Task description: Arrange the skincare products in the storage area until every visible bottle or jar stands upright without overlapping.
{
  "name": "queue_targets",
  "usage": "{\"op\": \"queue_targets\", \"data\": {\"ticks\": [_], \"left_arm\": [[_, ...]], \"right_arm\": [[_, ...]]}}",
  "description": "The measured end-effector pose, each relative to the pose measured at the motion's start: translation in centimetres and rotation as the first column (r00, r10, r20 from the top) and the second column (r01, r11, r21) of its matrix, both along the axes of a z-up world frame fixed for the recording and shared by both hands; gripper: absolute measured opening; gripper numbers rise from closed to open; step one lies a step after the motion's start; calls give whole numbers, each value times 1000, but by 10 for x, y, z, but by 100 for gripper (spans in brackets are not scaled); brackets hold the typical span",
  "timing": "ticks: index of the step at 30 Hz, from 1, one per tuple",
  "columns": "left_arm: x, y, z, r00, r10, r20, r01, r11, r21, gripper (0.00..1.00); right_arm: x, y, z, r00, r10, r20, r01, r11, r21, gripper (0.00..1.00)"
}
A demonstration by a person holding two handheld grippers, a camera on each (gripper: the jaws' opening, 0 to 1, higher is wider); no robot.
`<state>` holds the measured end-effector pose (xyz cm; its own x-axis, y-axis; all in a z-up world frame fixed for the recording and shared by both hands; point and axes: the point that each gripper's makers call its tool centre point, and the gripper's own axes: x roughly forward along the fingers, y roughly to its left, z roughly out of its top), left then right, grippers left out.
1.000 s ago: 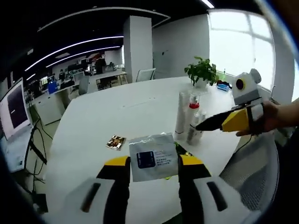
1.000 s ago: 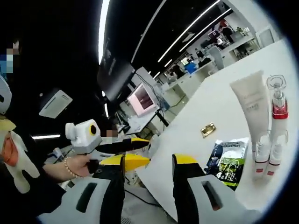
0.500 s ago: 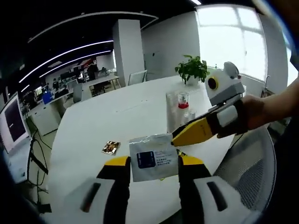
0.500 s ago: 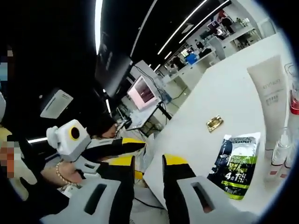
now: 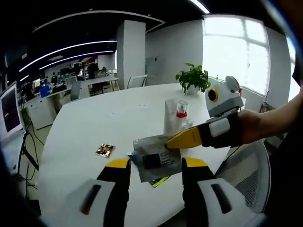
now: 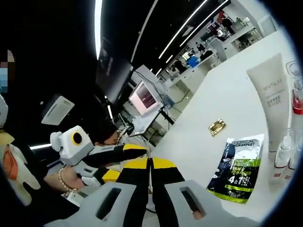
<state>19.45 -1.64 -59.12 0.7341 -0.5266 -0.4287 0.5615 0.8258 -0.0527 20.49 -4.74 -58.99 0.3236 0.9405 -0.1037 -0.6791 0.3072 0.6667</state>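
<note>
From my left gripper view, my left tongs (image 5: 151, 166) stood spread apart with nothing between the yellow tips; a pale sachet (image 5: 157, 153) lay just beyond them on the white surface (image 5: 94, 127), its long axis running roughly left to right and tilted a little. The right tongs (image 5: 182, 139) came in from the right, held by a hand (image 5: 255, 130), with their yellow tip over the sachet's far edge; whether they touched it I could not tell. A green-and-black sachet (image 5: 160, 181) poked out from under the pale one, mostly hidden. Behind the right tongs stood a white tube (image 5: 170, 116) and a clear-capped bottle with a red collar (image 5: 182, 111), both upright and partly covered. A small gold packet (image 5: 104, 150) lay apart to the left, and a potted plant (image 5: 193, 78) sat at the far side.

In my right gripper view, the right tongs (image 6: 150, 165) were clenched, their yellow tips together; I could not make out anything pinched there. The green-and-black sachet (image 6: 235, 166) lay flat, its long axis running toward the camera. The white tube (image 6: 270, 97) stood upright on its cap, and the small dropper bottles (image 6: 283, 153) and red-collared bottle (image 6: 297, 101) were cut off at the right edge. The gold packet (image 6: 217, 126) lay farther back. The left tongs (image 6: 118, 150) showed at the left.
</note>
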Motion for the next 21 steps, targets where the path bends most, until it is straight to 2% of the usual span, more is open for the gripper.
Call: {"op": "queue_targets", "data": {"ticks": [3, 6, 8, 9, 10, 12, 16, 19, 21], "left_arm": [[-1, 4, -1, 1000, 9, -20, -10, 999, -45, 44], [-2, 10, 3, 999, 16, -35, -21, 990, -139, 45], [-6, 9, 15, 1000, -11, -28, 3, 964, -266, 42], [-7, 12, 21, 999, -4, -52, -15, 932, -362, 41], [-9, 15, 21, 998, -20, -67, -8, 921, -388, 40], [-12, 19, 20, 996, -38, -82, 1, 912, -410, 38], [-14, 33, 13, 995, -20, -95, -20, 915, -403, 31], [-15, 37, 16, 992, -9, -124, -55, 863, -503, 26], [-15, 38, 17, 992, -15, -129, -56, 847, -528, 23]], "right_arm": [[0, 0, 3, 1000, 3, -13, -3, 1000, 14, 1], [-1, 0, 8, 1000, 9, -20, -9, 999, 32, 1], [0, 0, 13, 1000, 16, -5, -16, 999, 46, 1], [0, 1, 16, 1000, 19, 0, -19, 999, 51, 1], [-2, 3, 20, 1000, 29, 10, -30, 998, 62, 1], [-4, 7, 26, 999, 43, 9, -44, 996, 80, 1], [-5, 13, 33, 998, 57, -5, -56, 992, 114, 1], [-6, 18, 35, 998, 67, -14, -65, 990, 121, 1], [-7, 21, 36, 997, 75, -24, -71, 989, 130, 1]]}}
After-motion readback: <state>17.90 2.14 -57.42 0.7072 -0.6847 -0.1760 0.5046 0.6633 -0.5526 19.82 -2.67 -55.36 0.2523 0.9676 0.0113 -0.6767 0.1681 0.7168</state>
